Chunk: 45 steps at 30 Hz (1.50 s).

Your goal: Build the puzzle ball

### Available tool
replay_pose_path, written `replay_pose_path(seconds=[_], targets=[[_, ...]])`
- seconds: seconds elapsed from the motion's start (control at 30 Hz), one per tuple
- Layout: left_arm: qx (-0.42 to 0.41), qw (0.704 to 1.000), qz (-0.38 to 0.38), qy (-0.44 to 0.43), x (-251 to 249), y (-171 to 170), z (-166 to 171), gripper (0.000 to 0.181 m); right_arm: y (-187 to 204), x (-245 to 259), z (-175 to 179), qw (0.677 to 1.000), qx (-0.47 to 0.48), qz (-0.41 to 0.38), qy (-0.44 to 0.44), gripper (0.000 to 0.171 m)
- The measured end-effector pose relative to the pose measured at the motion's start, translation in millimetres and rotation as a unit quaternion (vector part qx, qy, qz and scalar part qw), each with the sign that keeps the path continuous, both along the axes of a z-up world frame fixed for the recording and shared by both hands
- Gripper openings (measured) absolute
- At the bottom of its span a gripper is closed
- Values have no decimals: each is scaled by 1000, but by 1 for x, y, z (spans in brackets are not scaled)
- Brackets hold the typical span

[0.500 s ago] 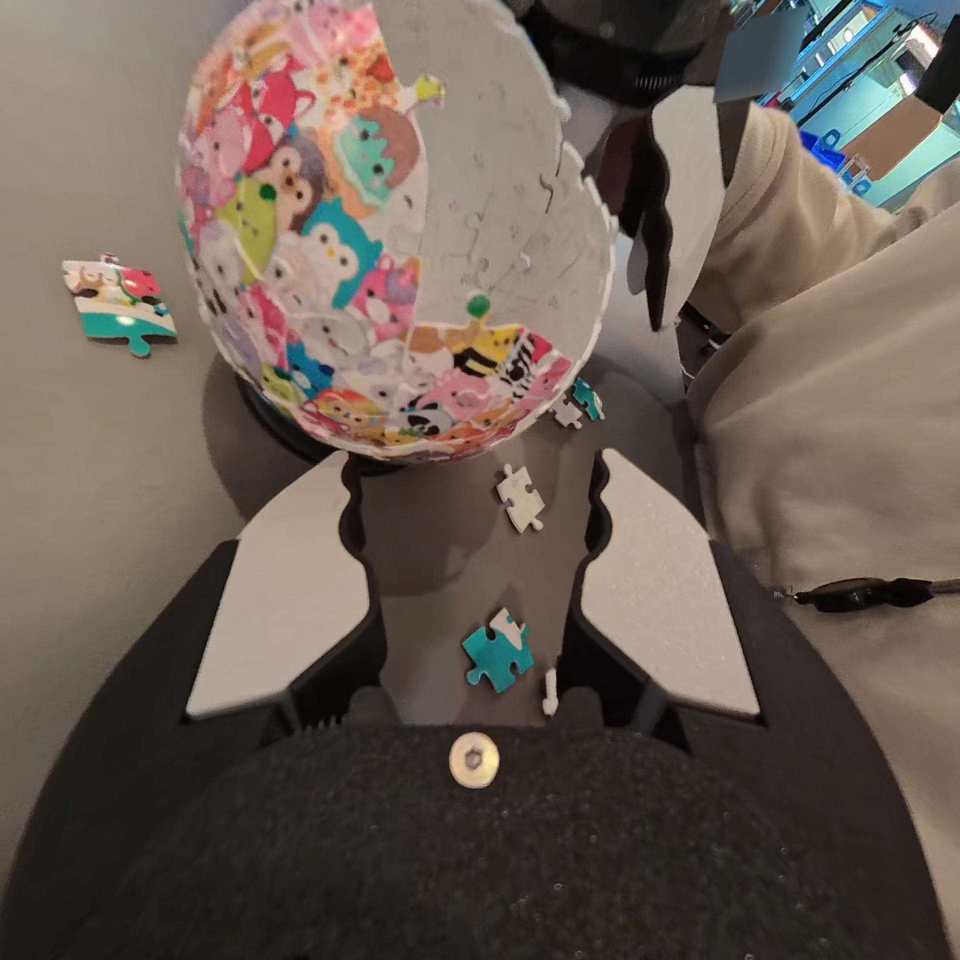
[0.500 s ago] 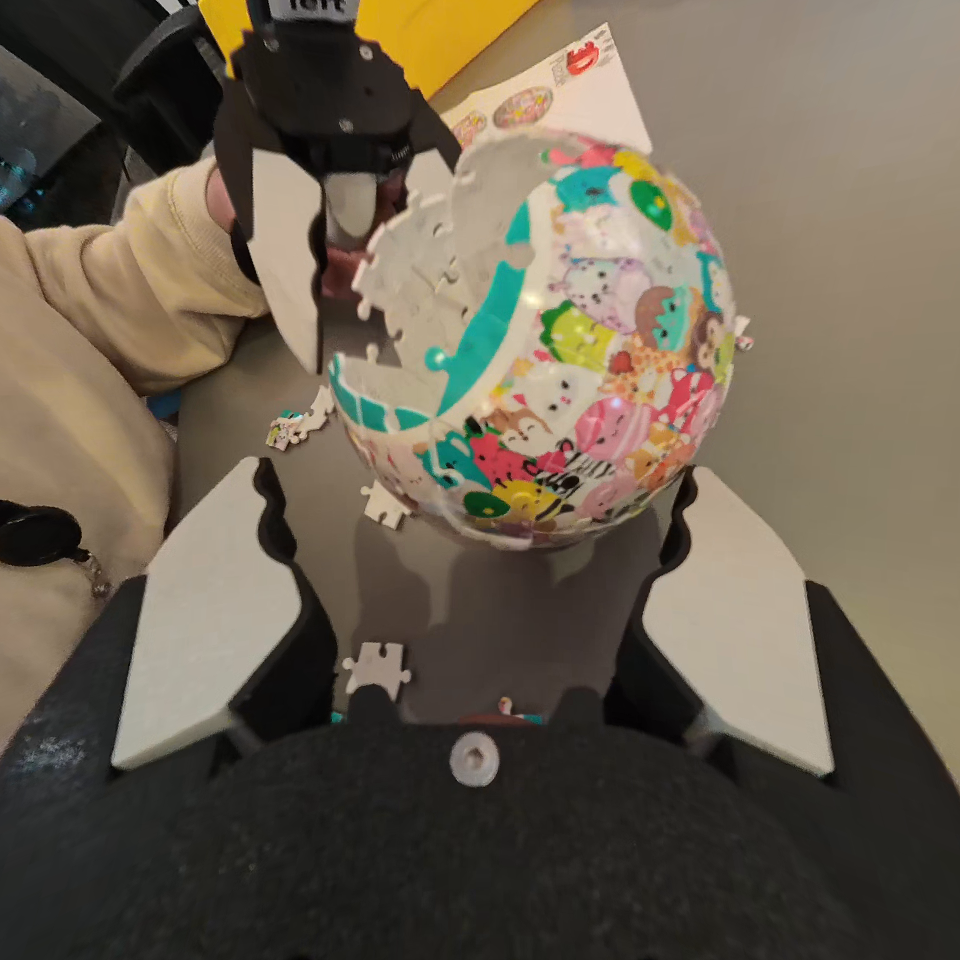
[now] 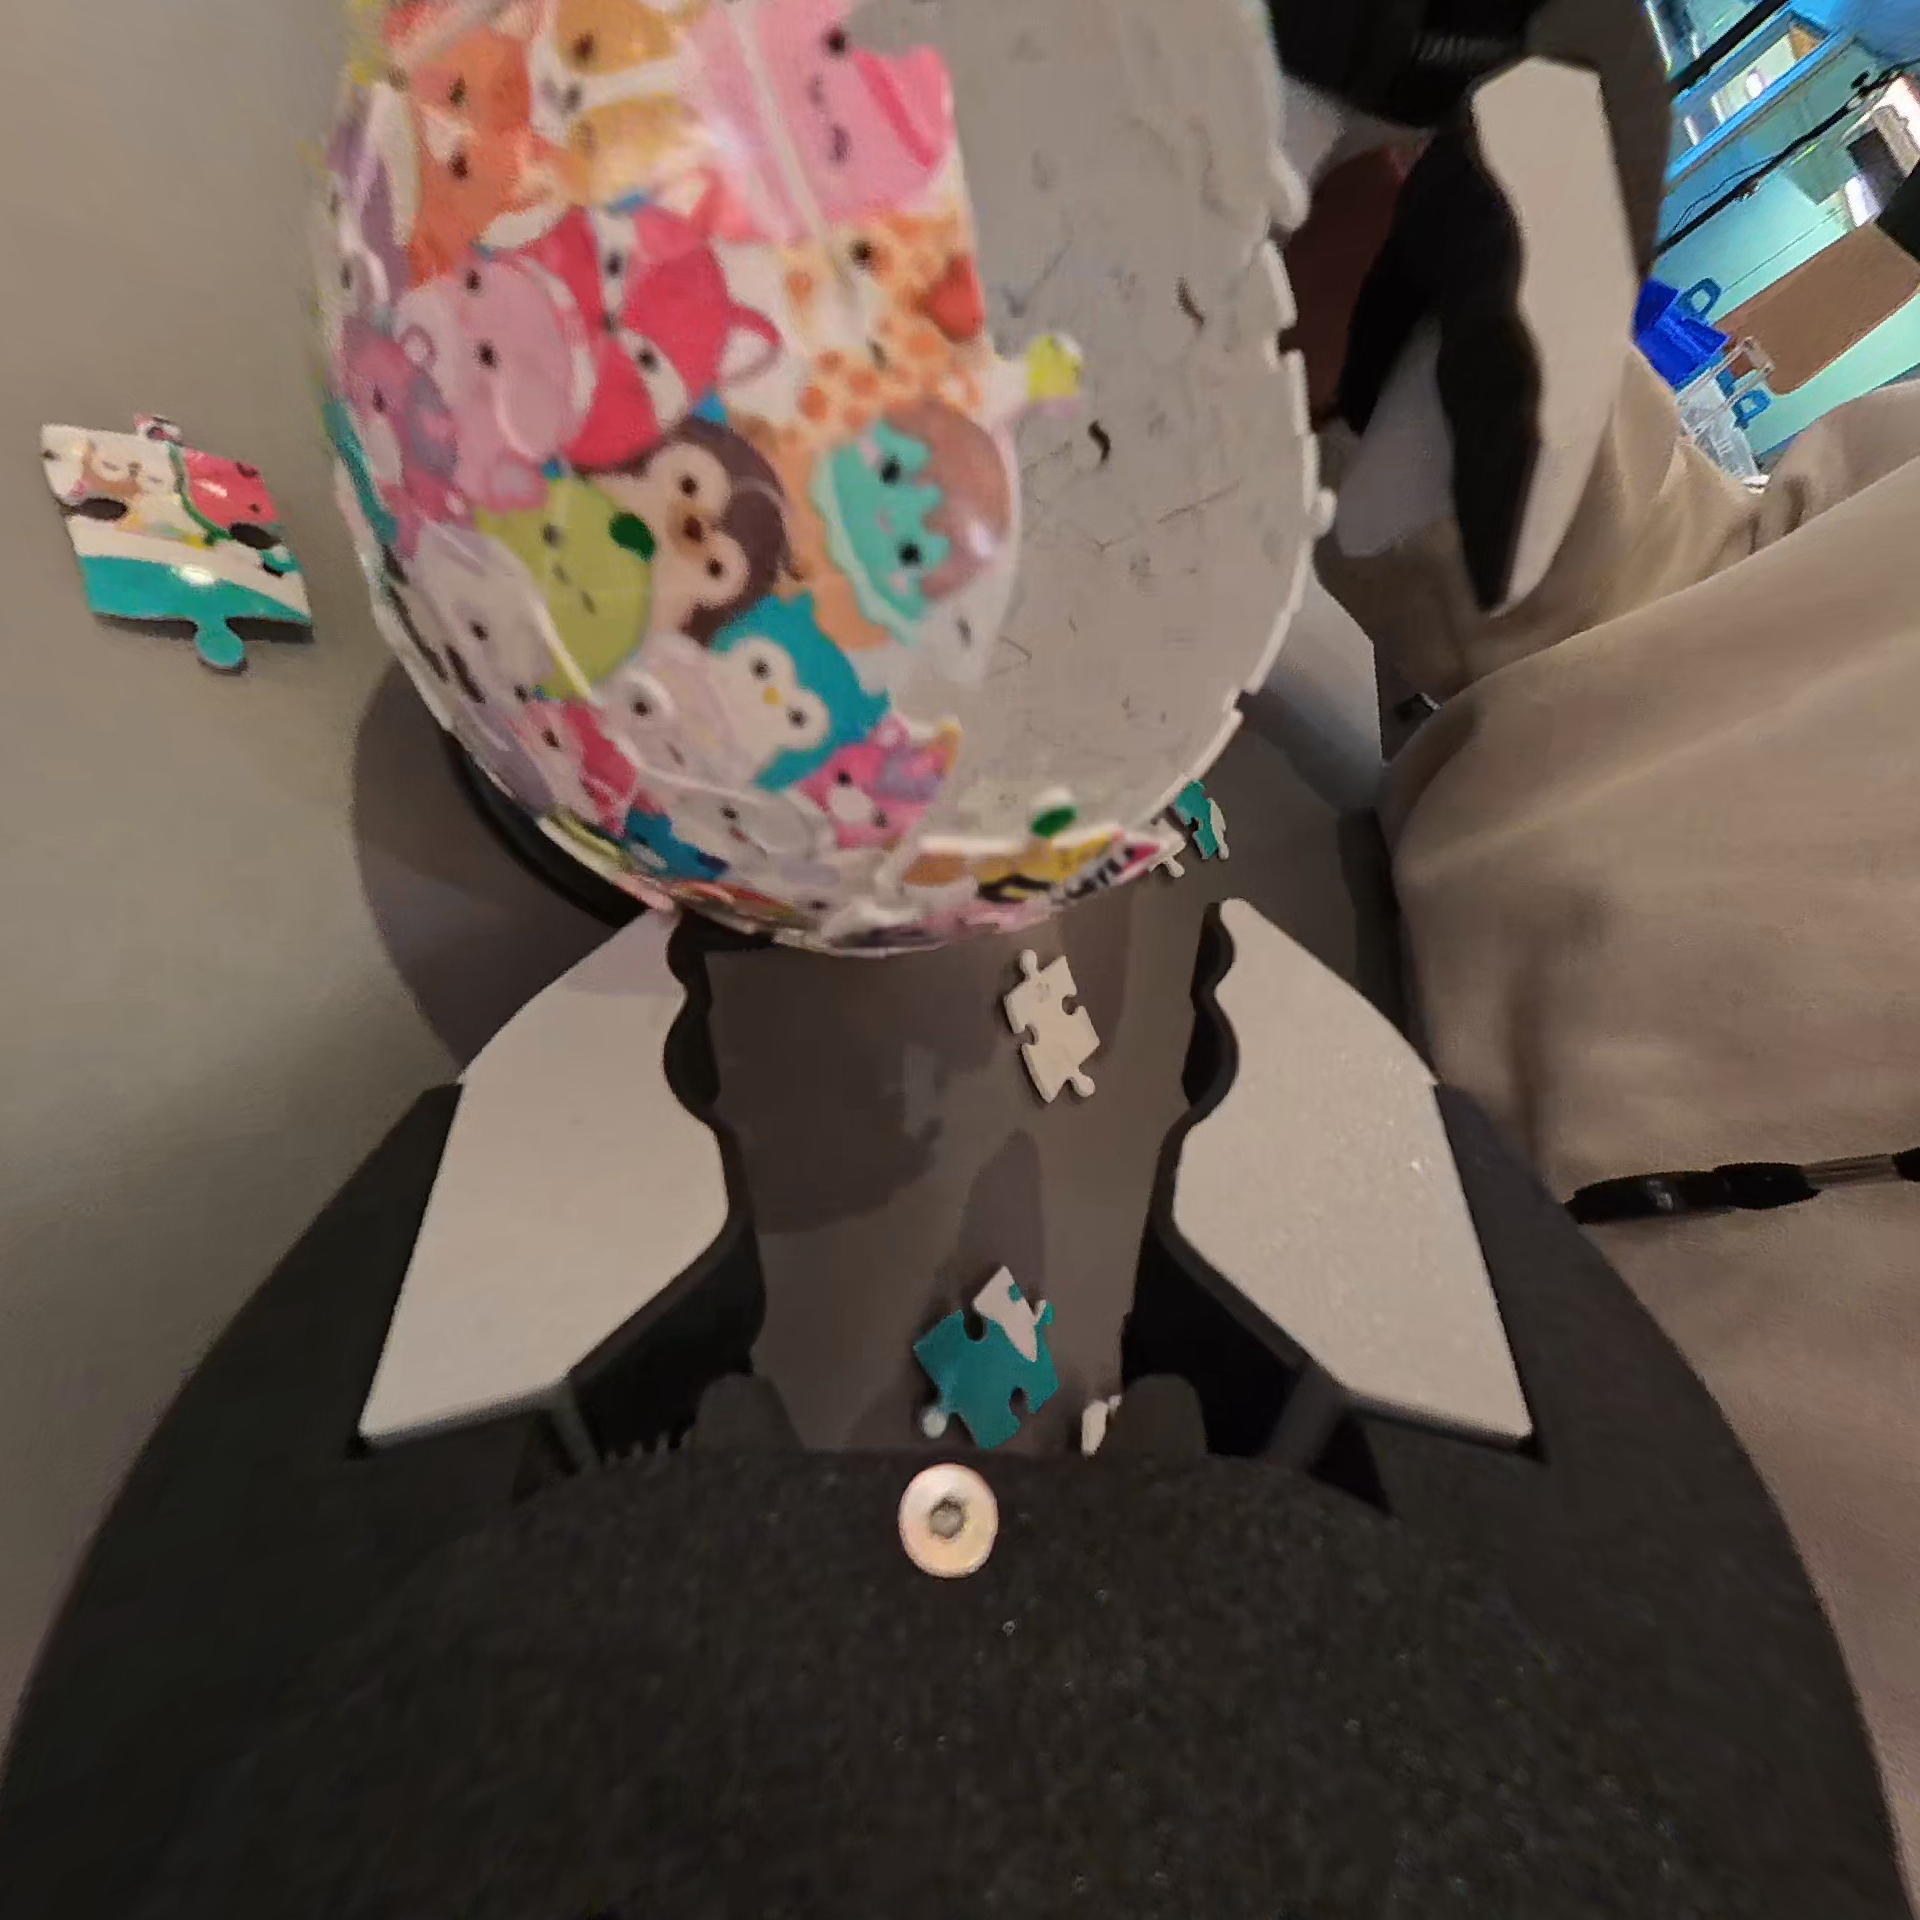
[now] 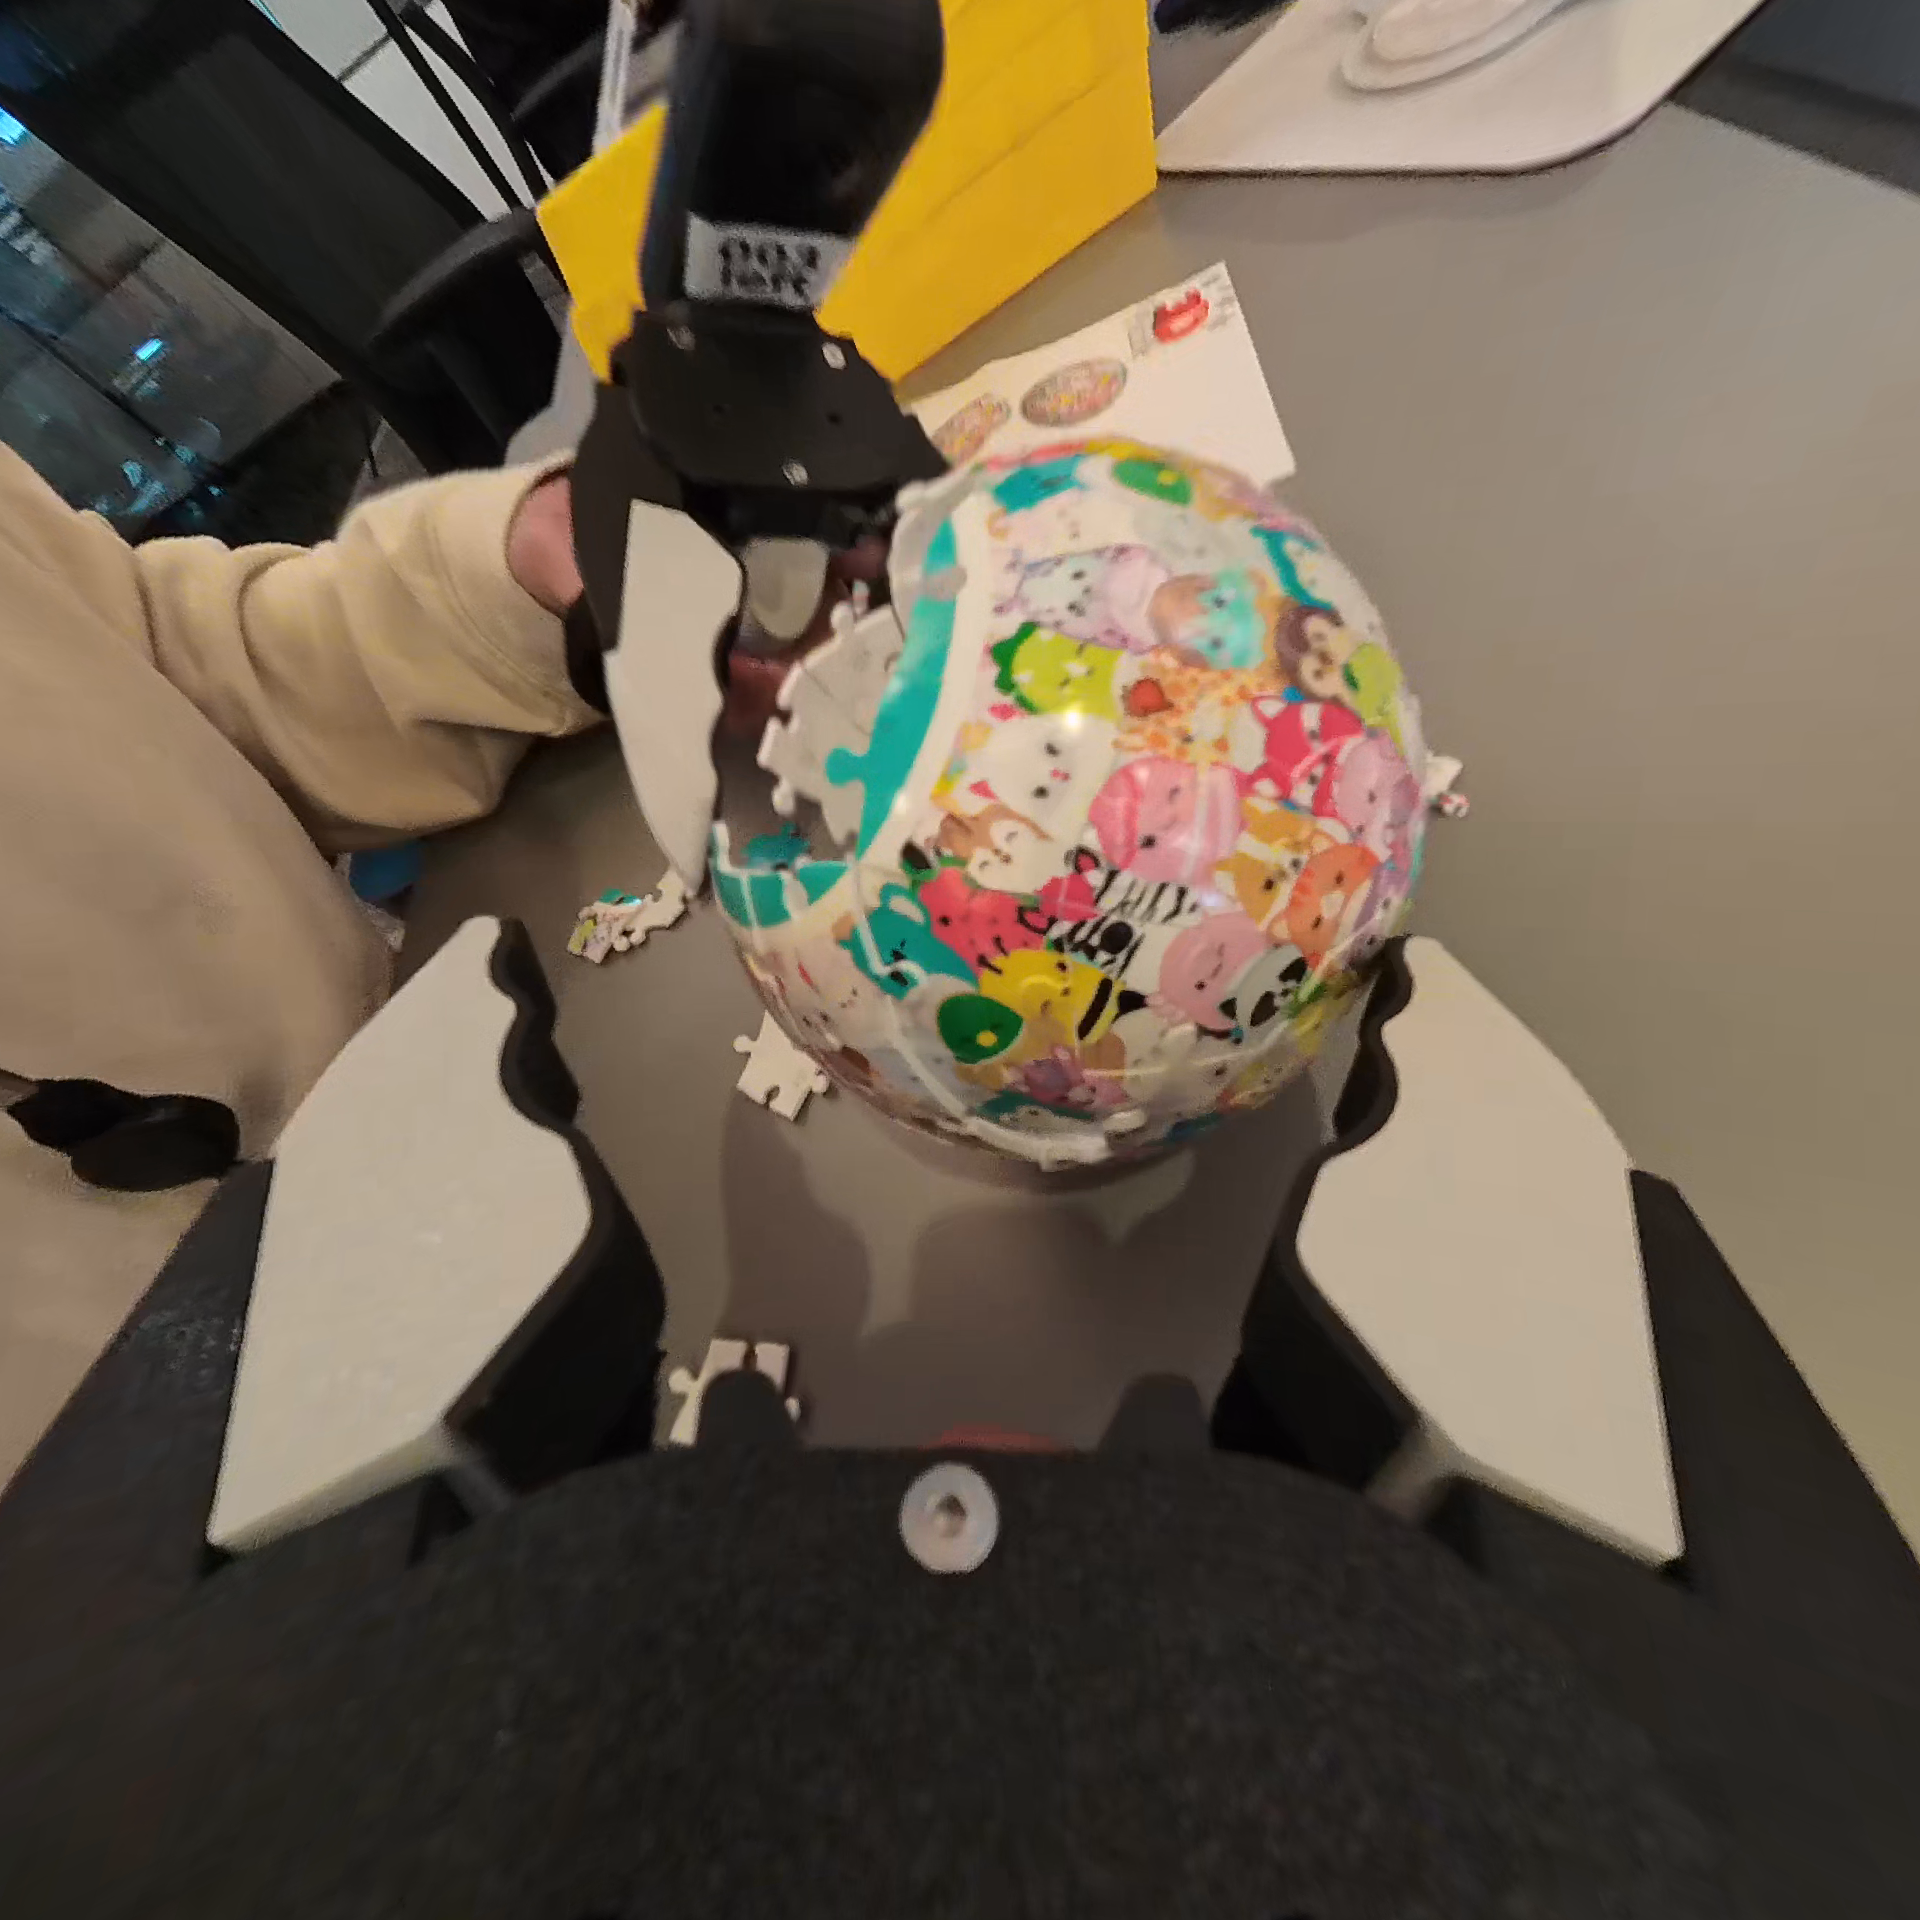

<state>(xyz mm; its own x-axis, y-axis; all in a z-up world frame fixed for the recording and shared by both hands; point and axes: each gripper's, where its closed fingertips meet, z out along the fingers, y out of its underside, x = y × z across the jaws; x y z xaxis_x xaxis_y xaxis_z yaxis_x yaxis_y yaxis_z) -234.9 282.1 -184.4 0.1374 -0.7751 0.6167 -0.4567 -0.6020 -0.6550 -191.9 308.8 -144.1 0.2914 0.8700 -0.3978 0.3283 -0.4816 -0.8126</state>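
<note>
The grey table (image 4: 1662, 520) carries the unfinished puzzle ball (image 4: 1143, 790), which now looks larger in both views than half a second ago: both tools moved closer. The right gripper (image 4: 951, 1049) and left gripper (image 3: 951, 997) are spread, empty. Loose pieces (image 3: 1051, 1027) wait, so the gap remains unfilled.

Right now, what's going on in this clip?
A person holding a gripper in each hand is assembling a colourful puzzle ball that sits on a dark stand on a grey table. The ball is mostly built, with an open gap on the side facing the person. Both the left gripper and the right gripper are open and empty, hovering near the ball. Loose pieces lie around it: a white piece, a teal piece, and a joined cluster of pieces.
</note>
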Motion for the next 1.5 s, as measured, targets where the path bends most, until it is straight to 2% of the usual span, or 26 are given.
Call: replay_pose_path(seconds=[0.13,0.23,0.3,0.33,0.47,0.57,0.7,0.83,0.97,1.13,1.23,1.33,1.5], targets=[[-7,1000,-4,18,0,-2,-4,93,6,7,0,1000,8,-7,20,136],[6,1000,7,28,-6,6,-1,104,0,14,-10,998,-50,-5,36,135],[7,1000,6,16,-3,7,6,103,-7,10,-8,996,-68,7,58,133],[9,1000,2,15,-1,7,8,104,-7,8,-6,996,-69,7,60,137],[19,999,-6,35,5,4,-2,109,2,3,3,998,-31,-3,46,145],[12,999,-3,29,9,3,-6,107,6,0,15,999,-6,2,51,142],[21,999,5,32,-5,7,-4,111,8,7,12,999,0,0,41,138],[21,1000,7,-6,-18,23,19,123,-3,15,2,994,-82,1,68,140],[-3,998,-21,-61,-8,32,46,123,-8,7,3,987,-126,8,98,145],[11,999,-10,-49,-3,36,42,130,10,1,10,988,-114,-21,103,144],[7,998,6,-57,-5,34,40,127,19,-2,18,989,-96,-25,114,144],[-7,998,23,-62,-9,41,37,124,22,3,16,990,-93,-24,108,136],[-70,990,19,-118,-9,49,47,124,8,8,1,978,-188,-3,95,138]])
